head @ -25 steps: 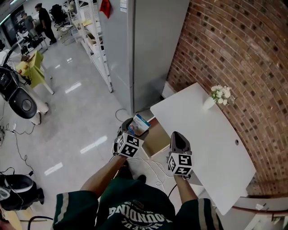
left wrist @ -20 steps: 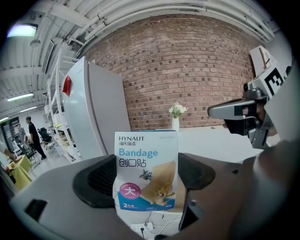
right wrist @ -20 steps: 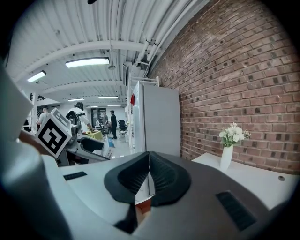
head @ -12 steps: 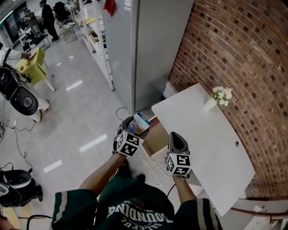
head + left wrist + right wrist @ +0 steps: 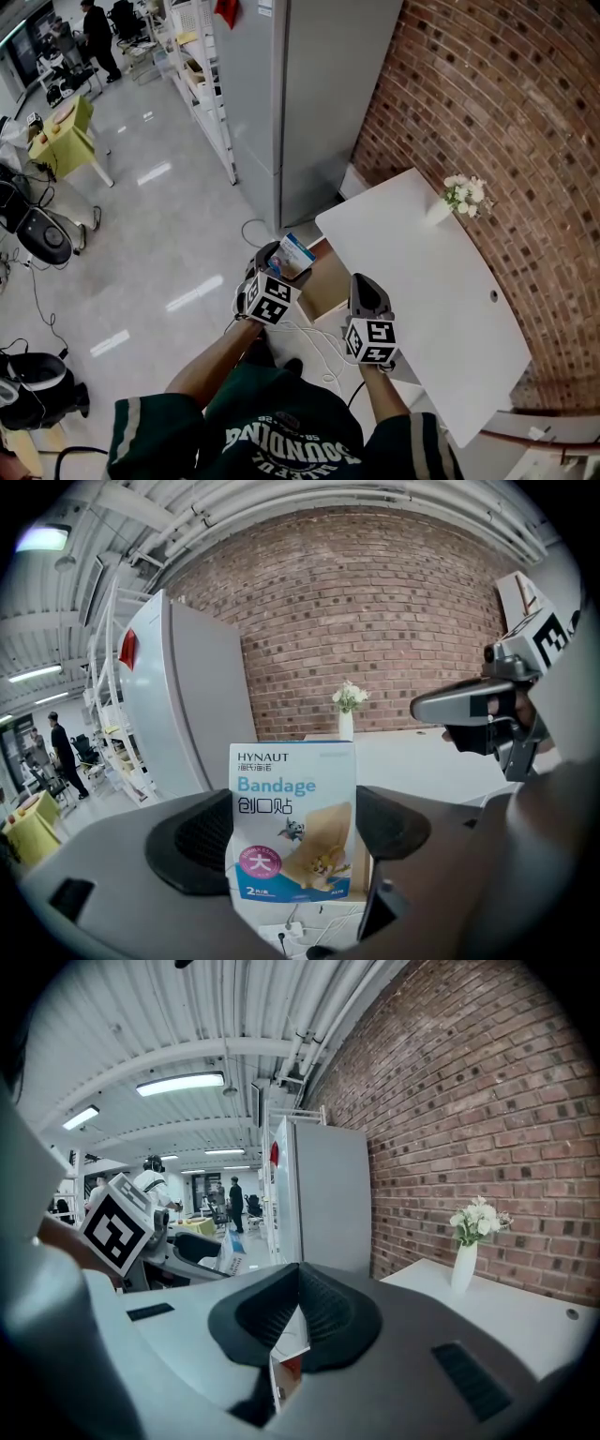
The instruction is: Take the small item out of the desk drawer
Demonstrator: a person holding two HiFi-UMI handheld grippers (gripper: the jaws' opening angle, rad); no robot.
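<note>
Ok so left gripper clamped on bandage packet above drawer; steady squeeze, lift clear; right gripper closed, empty.

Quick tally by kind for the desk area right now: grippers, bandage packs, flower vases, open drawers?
Grippers: 2 (left gripper, right gripper)
Bandage pack: 1, held in the left gripper
Flower vase: 1
Open drawer: 1
Total: 5
</note>
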